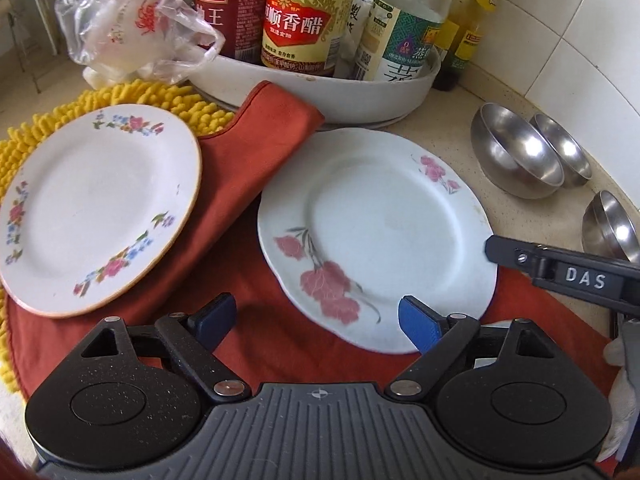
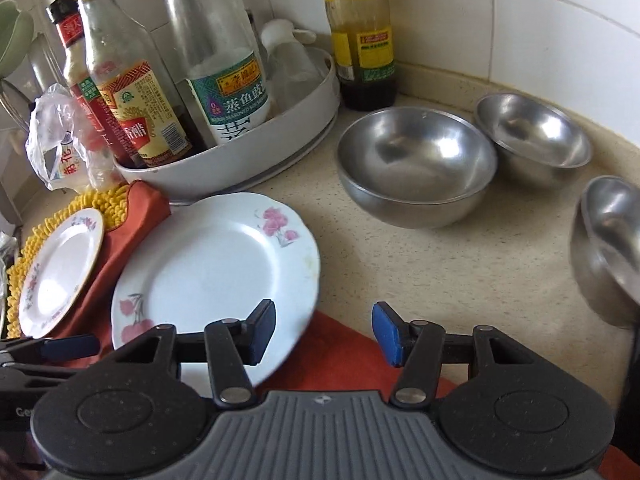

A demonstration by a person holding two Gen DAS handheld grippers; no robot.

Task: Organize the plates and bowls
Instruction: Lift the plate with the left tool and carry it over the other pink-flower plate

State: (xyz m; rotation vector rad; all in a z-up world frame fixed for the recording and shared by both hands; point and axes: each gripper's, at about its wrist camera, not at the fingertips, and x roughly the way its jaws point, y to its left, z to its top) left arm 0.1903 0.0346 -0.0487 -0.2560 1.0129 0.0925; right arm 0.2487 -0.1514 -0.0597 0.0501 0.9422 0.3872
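A white plate with pink flowers [image 1: 380, 232] [image 2: 216, 264] lies partly on a red cloth [image 1: 240, 184], partly on the counter. A second plate with coloured flowers and a gold rim [image 1: 96, 208] [image 2: 60, 272] rests to its left on the cloth and a yellow mat. Three steel bowls [image 2: 416, 168] [image 2: 532, 136] [image 2: 608, 248] stand on the counter at the right. My left gripper [image 1: 316, 320] is open and empty over the pink plate's near rim. My right gripper [image 2: 324, 334] is open and empty, its left finger above that plate's right edge.
A white tray [image 1: 360, 96] [image 2: 240, 160] of sauce bottles stands behind the plates. Left of it lies a crumpled plastic bag [image 1: 132, 28]. A dark bottle [image 2: 360, 40] stands in the corner. The tiled wall [image 2: 520, 20] runs close behind the bowls.
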